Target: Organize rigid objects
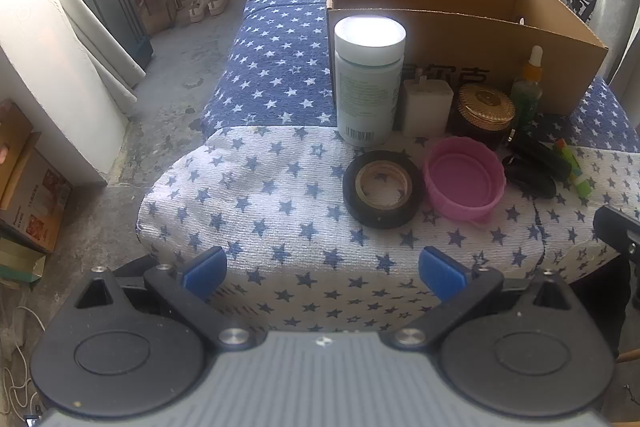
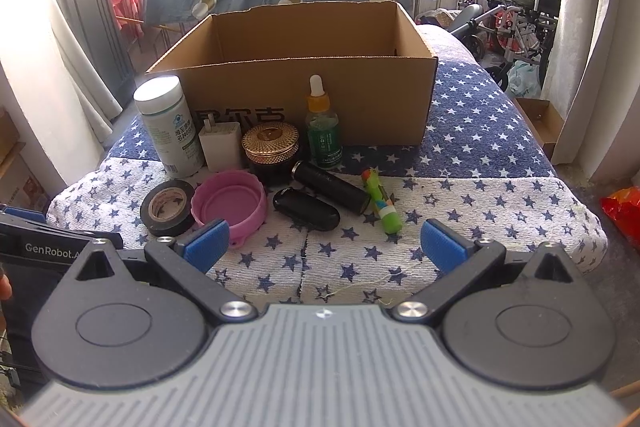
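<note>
1. Clutter sits in two rows on the star-patterned bed [image 2: 480,211], close to its near edge and bunched toward the near-left corner, in front of the open cardboard box [image 2: 304,95], which looks empty from my right wrist view.
2. My left gripper [image 1: 322,273] hangs over the near edge with its fingers spread wide and nothing between them; my right gripper [image 2: 324,245] does likewise, released and holding nothing.
3. The back row stands against the box wall: a tall white bottle [image 2: 168,125], a white charger [image 2: 221,145], a gold-lidded jar [image 2: 271,147] and a green dropper bottle [image 2: 323,131].
4. The front row lies nearer me: a black tape roll [image 2: 168,207], a pink lid [image 2: 230,205], a black case [image 2: 306,209], a black cylinder [image 2: 332,187] and a green pen-like toy [image 2: 382,205].
5. I judge that nothing has been put away yet.
6. Risk: the things are packed tight, the tape just beside the lid and the jar close to its neighbours, so wide fingers could nudge a neighbour while closing on one piece.
7. Risk: the tall bottle and the dropper look top-heavy on soft bedding; a knock could topple them.
8. Risk: the cylinder and the toy lie on their sides and may roll off the near edge if bumped.
</note>
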Tool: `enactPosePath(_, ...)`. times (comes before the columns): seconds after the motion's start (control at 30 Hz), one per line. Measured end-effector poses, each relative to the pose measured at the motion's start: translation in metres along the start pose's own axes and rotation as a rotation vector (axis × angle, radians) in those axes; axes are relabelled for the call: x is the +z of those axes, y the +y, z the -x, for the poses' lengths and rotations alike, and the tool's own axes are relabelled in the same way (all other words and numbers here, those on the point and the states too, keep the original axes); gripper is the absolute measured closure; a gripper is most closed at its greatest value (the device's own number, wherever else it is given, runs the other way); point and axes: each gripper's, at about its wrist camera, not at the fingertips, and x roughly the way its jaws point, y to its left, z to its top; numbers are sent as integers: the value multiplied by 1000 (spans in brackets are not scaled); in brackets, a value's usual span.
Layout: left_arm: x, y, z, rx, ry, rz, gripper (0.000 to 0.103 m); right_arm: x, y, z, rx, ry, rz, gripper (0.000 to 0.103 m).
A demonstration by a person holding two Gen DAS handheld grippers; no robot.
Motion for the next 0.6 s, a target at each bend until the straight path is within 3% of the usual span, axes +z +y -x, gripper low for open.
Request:
enactPosePath(0.43,7,-7,-14,8,20,-24,0,3,-2,-15,15,10,-19,1)
enactPosePath(0.6,10,-17,-10,-37,-46,-79,1,4,-10,-19,31,-6,-33,1)
